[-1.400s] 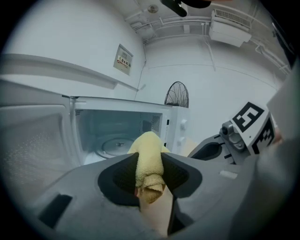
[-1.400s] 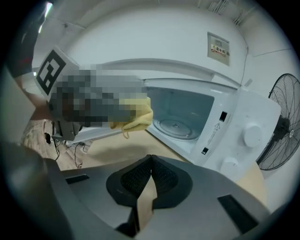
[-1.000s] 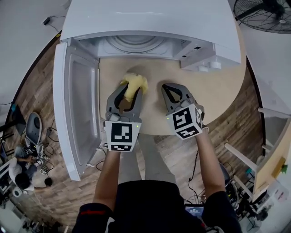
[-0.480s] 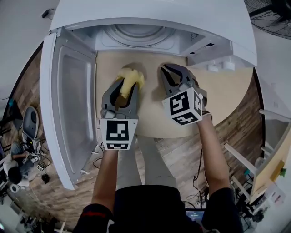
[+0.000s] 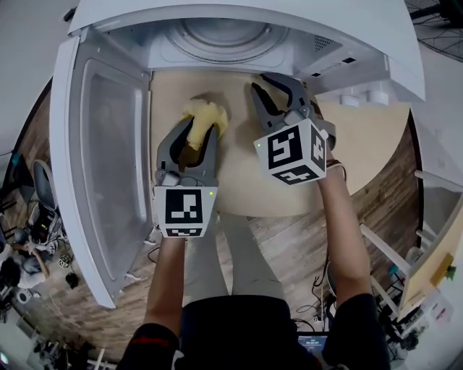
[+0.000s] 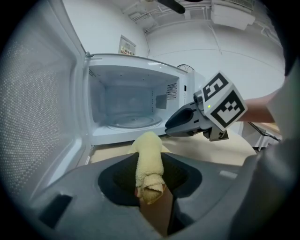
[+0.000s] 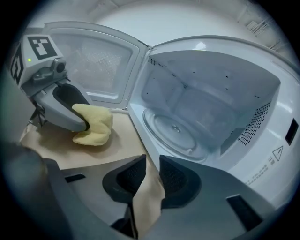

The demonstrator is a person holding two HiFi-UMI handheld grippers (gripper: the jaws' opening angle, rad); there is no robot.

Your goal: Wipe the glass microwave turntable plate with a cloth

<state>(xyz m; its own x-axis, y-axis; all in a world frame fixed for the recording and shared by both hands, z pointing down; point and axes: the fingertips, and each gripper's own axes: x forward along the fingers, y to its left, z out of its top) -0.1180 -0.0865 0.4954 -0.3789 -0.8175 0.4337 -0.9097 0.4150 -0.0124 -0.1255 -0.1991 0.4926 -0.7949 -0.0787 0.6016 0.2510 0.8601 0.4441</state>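
The white microwave (image 5: 239,18) stands open, and the glass turntable plate (image 5: 226,35) (image 7: 176,133) (image 6: 133,123) lies on its floor. My left gripper (image 5: 201,134) (image 6: 149,180) is shut on a rolled yellow cloth (image 5: 205,115) (image 6: 149,161) (image 7: 96,126), whose end sticks out past the tips just above the table, in front of the opening. My right gripper (image 5: 264,81) (image 7: 153,161) is at the opening's right front, pointing down toward the plate. Its jaws have just been opening and show a narrow gap with nothing between them.
The microwave door (image 5: 108,144) (image 7: 101,65) is swung wide to the left. The round wooden table (image 5: 362,144) runs on to the right of the grippers. A floor fan (image 5: 441,11) stands at the far right, and people sit on the floor at the left.
Both grippers have moved toward the microwave, the right one further and with a roll of the wrist. The right jaws have parted slightly. The cloth stays in the left gripper.
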